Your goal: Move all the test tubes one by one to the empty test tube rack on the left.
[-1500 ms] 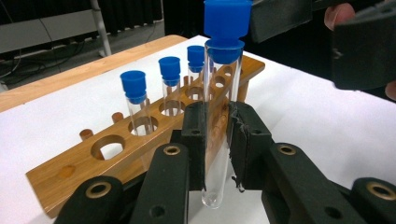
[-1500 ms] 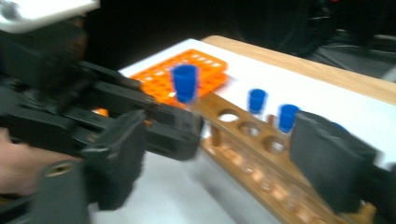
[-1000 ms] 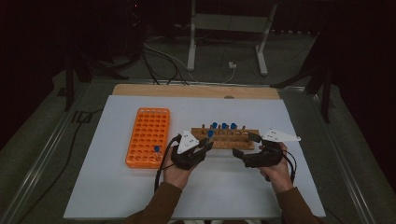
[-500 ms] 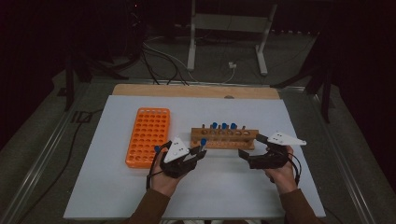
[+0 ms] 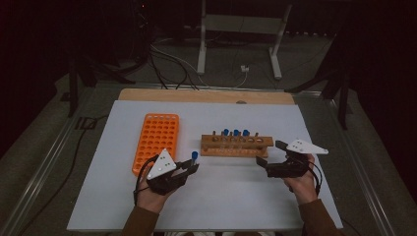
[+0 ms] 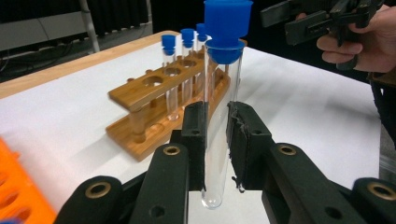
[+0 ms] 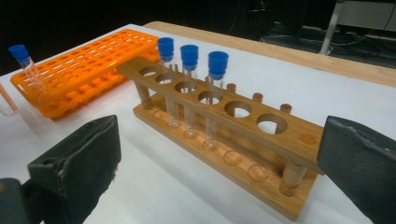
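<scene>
The left hand-held gripper (image 5: pixel 193 167) is clamped on a capped tube (image 6: pixel 219 116), pads pressing the glass about mid-length. The tube stands upright, its long axis vertical, blue cap up and rounded bottom hanging just below the pads, clear of the bench (image 5: pixel 236 196).

Landmark: the orange rack (image 5: pixel 156 140). The held tube sits just off the rack's near right corner, apart from it and beside rather than over its holes. The rack's long axis runs away from the person. In my judgement a seating move must carry the tube left and slightly away from the person, keeping it vertical.

The wooden rack (image 5: pixel 235 145), right of the orange rack, carries three capped tubes (image 7: pixel 189 88). The right hand-held gripper (image 5: pixel 263 164) stands wide and empty at the wooden rack's right end, well apart from the orange rack; the left hand is clearly the nearer.
</scene>
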The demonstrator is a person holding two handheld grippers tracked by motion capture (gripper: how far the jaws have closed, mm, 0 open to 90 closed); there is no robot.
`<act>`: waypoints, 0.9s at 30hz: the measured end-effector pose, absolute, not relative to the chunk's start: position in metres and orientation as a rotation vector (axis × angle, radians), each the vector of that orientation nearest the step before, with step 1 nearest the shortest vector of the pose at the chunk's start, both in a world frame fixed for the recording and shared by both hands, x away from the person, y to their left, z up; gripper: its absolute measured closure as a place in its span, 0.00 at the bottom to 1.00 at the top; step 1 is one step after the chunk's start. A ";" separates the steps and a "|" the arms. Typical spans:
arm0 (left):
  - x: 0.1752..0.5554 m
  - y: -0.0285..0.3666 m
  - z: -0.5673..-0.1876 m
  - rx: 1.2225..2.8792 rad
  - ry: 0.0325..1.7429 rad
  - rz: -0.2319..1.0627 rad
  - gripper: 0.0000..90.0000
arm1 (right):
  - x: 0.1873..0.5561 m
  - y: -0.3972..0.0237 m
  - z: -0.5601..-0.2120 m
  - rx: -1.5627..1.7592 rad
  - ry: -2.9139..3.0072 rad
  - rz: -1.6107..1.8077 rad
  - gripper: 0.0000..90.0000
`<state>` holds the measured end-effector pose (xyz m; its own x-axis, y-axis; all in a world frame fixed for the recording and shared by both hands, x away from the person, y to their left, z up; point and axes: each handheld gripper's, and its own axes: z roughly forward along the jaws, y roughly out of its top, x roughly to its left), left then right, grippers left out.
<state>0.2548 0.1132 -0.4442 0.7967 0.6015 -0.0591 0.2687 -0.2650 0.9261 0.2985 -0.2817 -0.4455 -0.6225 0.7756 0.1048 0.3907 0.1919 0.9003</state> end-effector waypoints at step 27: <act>0.241 0.190 -0.444 1.757 0.759 0.427 0.87 | 0.298 -0.287 -0.444 1.097 2.076 1.424 0.00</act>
<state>0.2413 0.1898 -0.4436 0.7279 0.6800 -0.0881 0.2769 -0.1740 0.9450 0.2978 -0.2865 -0.4443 -0.6160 0.7805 0.1068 0.3804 0.1760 0.9079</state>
